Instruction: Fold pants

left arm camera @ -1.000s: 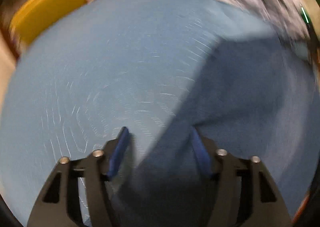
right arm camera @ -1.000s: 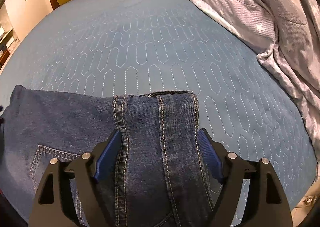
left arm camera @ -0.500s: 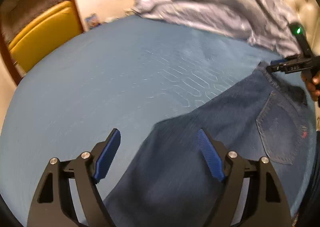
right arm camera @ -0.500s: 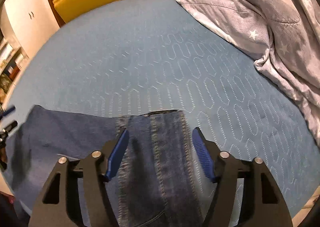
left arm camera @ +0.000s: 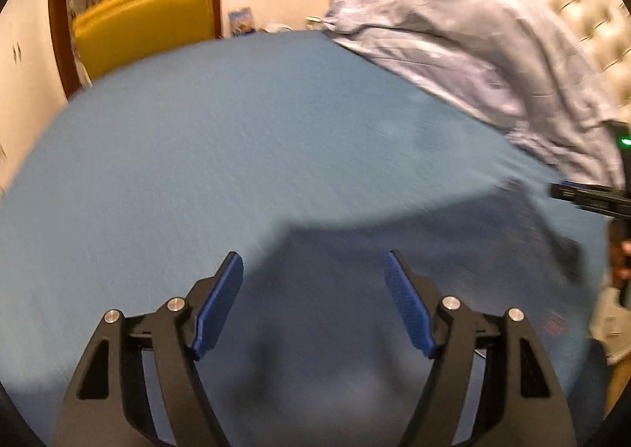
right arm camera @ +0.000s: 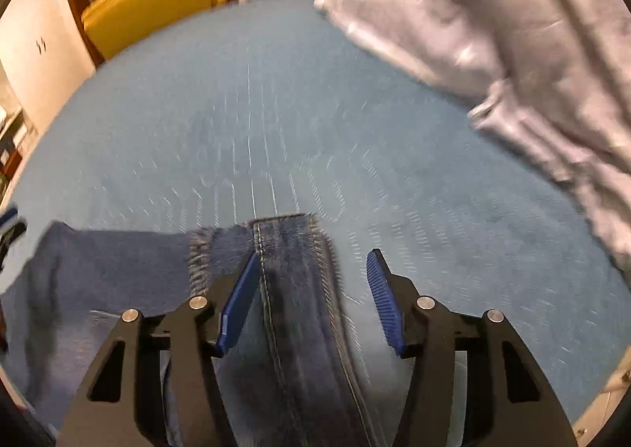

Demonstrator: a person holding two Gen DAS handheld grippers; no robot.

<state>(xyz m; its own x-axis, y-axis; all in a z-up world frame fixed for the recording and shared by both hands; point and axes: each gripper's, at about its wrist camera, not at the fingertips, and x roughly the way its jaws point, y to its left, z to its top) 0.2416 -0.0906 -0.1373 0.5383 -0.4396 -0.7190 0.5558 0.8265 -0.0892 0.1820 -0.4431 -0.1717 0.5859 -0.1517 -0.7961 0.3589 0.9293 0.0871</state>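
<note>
The pants (right arm camera: 165, 281), dark denim, lie flat on the blue bed (right arm camera: 276, 111). In the right wrist view a folded leg strip with its hem runs up from 6 o'clock, and the wider panel spreads toward 9 o'clock.

My right gripper (right arm camera: 311, 299) has the strip between its fingers. They have just been closing. The left pad is at the seam, but a gap shows beside the right pad, so there is no clamp yet.

My left gripper (left arm camera: 313, 303) hovers over the other end of the denim, blurred, with its fingers apart and nothing pinched.

Judgement: finish closing the right fingers squarely over both layers at the hem before lifting. Get the left fingers onto the matching edge so both ends rise level.

A grey starred duvet (right arm camera: 512, 32) is heaped at 1 o'clock, so I should keep the fold clear of it. A yellow chair (right arm camera: 150, 1) stands at 11 o'clock.
</note>
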